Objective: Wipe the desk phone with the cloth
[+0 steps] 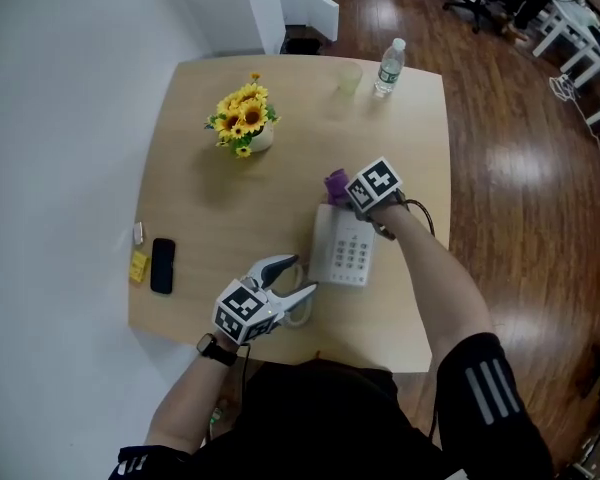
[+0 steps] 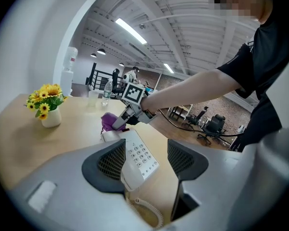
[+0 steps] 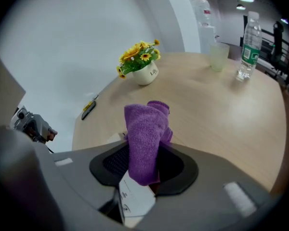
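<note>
White desk phone [image 1: 342, 248] lying flat, keypad up, purple cloth [image 1: 337, 182] bunched upright at its far end

Phone [image 2: 137, 154] inside spread gripper [image 2: 145, 160], perhaps touching

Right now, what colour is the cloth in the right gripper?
Purple. The cloth shows best in the right gripper view, up close.
</note>
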